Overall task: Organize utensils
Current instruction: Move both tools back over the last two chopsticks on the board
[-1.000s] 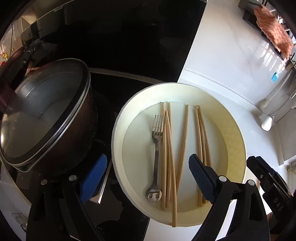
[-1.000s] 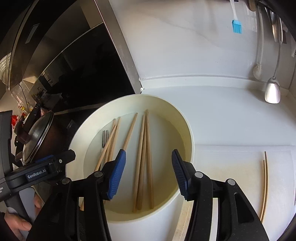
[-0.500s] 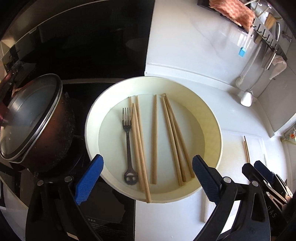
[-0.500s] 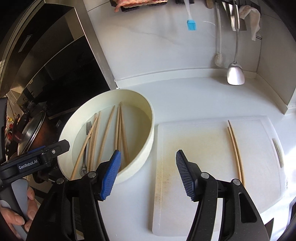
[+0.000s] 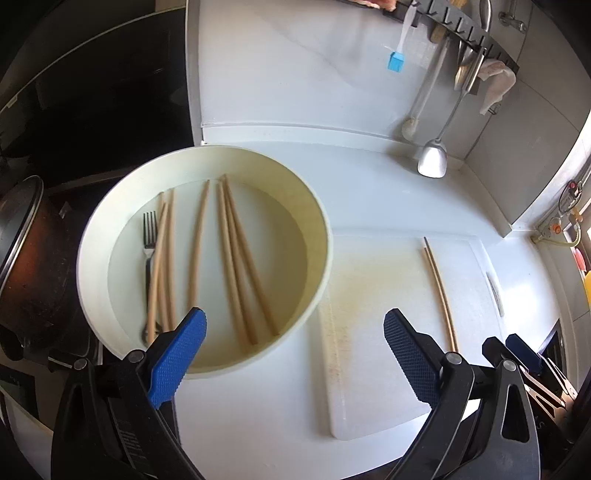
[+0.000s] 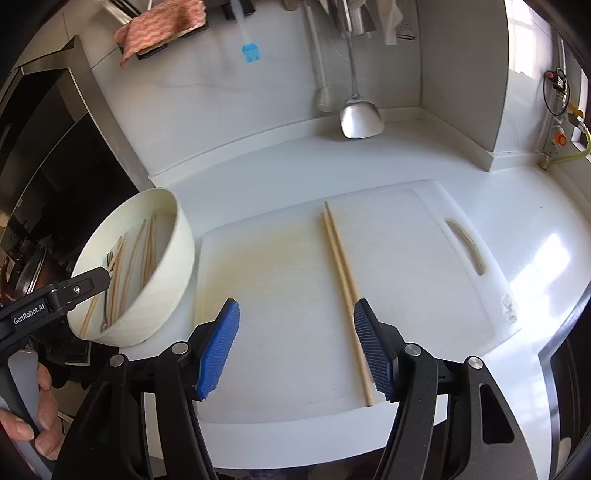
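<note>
A cream bowl (image 5: 317, 236) holds several wooden chopsticks (image 5: 236, 266) and a metal fork (image 5: 149, 240). To its right lies a white cutting board (image 6: 280, 280) with a pair of chopsticks (image 6: 338, 258) side by side on it. My left gripper (image 5: 295, 332) hangs open over the bowl's near right rim and holds nothing. My right gripper (image 6: 295, 314) hovers over the board's near part. Its jaws are opening and nothing is pressed between them. The pair's near end lies on the board close by the right finger (image 6: 371, 343). The bowl (image 6: 162, 280) stands left of the board.
A lidded dark pot (image 5: 26, 258) stands on the black cooktop left of the bowl. A steel spatula (image 6: 360, 116), a blue brush (image 6: 250, 51) and a red cloth (image 6: 159, 26) hang on the back wall. A hand (image 6: 37, 406) holds the left gripper's handle.
Both views have swung right, away from the pot and the bowl and toward the cutting board. The right jaws stand wider apart, and the left jaws slightly wider.
</note>
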`<move>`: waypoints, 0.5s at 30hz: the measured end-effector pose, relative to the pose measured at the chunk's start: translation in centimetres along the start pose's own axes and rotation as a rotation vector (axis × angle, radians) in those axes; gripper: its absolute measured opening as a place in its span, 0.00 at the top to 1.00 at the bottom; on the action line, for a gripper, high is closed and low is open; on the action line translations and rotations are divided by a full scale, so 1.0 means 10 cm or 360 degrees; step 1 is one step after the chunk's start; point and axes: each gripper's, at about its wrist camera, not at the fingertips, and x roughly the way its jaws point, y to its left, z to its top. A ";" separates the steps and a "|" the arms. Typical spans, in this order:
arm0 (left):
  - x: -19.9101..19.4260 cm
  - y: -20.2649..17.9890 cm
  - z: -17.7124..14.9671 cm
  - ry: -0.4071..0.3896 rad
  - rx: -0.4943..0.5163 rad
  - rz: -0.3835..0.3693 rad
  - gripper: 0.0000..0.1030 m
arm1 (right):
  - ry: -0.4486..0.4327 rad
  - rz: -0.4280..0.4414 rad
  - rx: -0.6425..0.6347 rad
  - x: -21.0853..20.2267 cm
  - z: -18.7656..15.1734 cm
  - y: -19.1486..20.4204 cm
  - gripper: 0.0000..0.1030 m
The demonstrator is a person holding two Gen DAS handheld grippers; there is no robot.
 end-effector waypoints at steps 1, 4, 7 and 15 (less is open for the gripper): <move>0.02 -0.09 -0.03 0.0004 0.0001 0.0000 0.07 | -0.0002 -0.0008 0.0005 -0.01 -0.01 -0.11 0.40; 0.05 -0.38 -0.13 0.0015 -0.0011 0.0008 0.07 | -0.0005 0.0002 0.0000 -0.03 -0.04 -0.44 0.39; 0.04 -0.64 -0.25 0.0017 -0.0067 0.0059 0.07 | 0.0030 0.0039 -0.0042 0.00 -0.05 -0.76 0.39; 0.02 -1.05 -0.60 0.0011 -0.0222 0.0219 0.07 | 0.0092 0.0182 -0.0237 0.25 -0.04 -1.17 0.39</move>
